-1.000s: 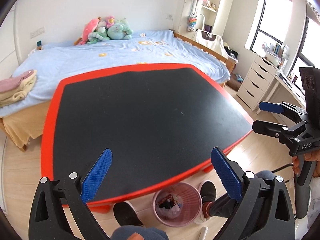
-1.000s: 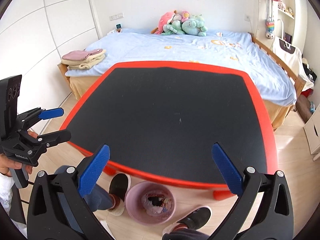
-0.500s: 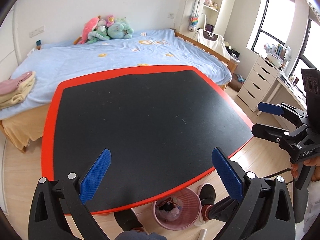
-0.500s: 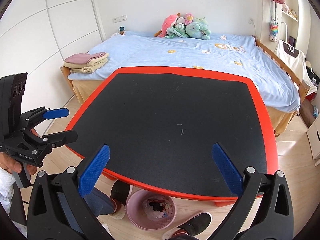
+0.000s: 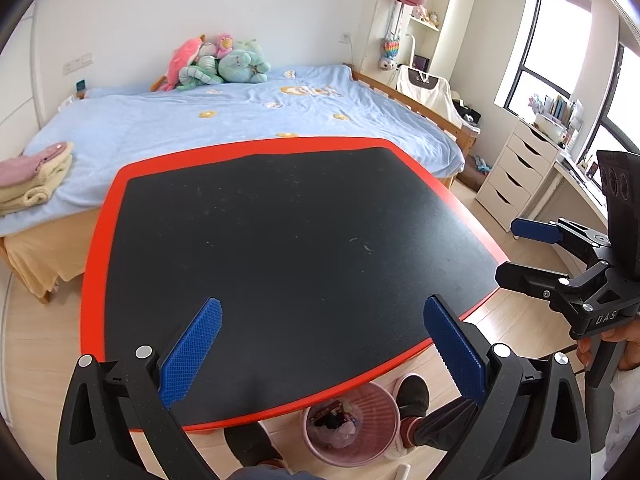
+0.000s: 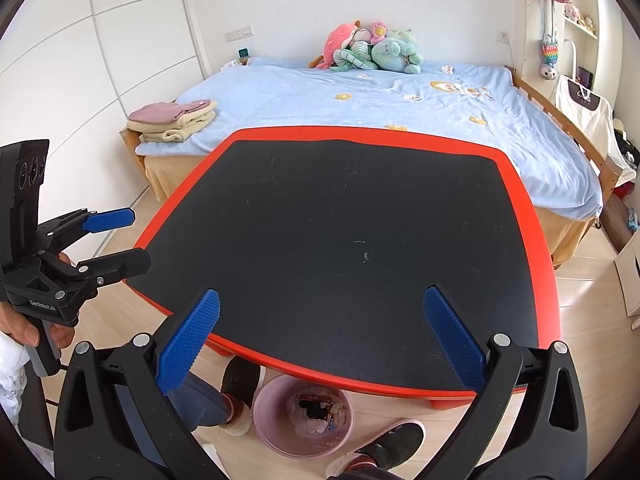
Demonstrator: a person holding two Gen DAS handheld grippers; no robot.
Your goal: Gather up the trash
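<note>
Black table w/ red rim (image 5: 100, 240), top bare; left gripper (image 5: 320, 344) & right gripper (image 6: 320, 336) both spread wide, empty, over near edge; pink bin (image 6: 264, 420) on floor under near edge betw. person's shoes, trash (image 6: 316, 412) inside.

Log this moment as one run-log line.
left gripper: open, empty | right gripper: open, empty | black table top: no trash visible | pink bin: beneath near edge, holds trash
</note>
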